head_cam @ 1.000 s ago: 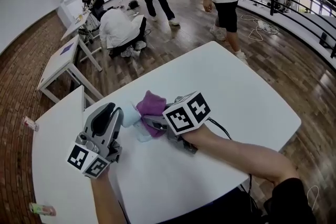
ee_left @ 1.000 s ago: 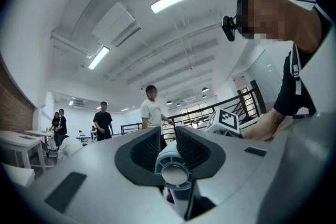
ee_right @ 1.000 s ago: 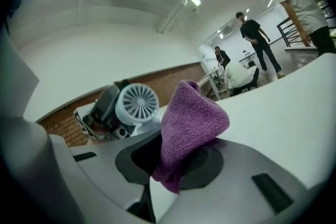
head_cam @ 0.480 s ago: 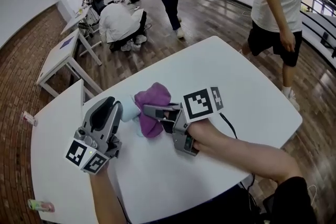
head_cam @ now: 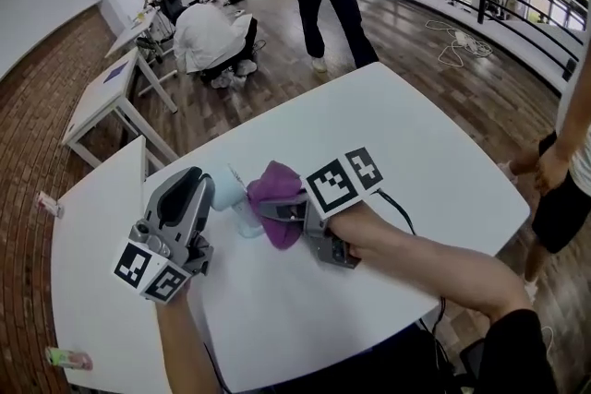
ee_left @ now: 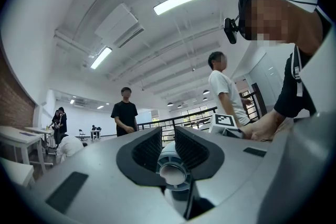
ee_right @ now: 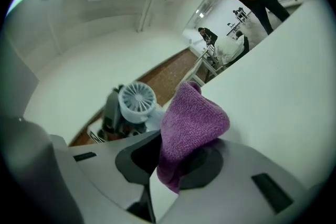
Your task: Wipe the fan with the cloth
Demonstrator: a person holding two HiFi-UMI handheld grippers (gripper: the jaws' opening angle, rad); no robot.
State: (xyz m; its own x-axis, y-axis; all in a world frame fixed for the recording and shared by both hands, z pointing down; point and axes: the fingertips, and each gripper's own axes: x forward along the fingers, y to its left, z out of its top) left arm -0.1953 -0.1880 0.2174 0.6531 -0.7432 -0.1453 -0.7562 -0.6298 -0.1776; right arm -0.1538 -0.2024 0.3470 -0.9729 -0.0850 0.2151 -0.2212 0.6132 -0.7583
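**Fan clamped at left, cloth closing in from the right**

The left gripper (head_cam: 203, 191), at 8 o'clock on the table (head_cam: 434, 152), has just been closing its jaws and now pinches the pale-blue fan (head_cam: 228, 188), which juts from its tip toward 1 o'clock. At the fan's 3 o'clock sits the purple cloth (head_cam: 277, 191), just beside it or touching, I cannot tell which. The right gripper (head_cam: 270, 211) has its jaws clamped on a fold of the cloth. As I judge it, the round fan body gives the left jaws little to bite on, so a firm sideways wipe could twist or pop it loose. The cloth is held by one fold only, so dragging it across the grille could snag it and pull it free.
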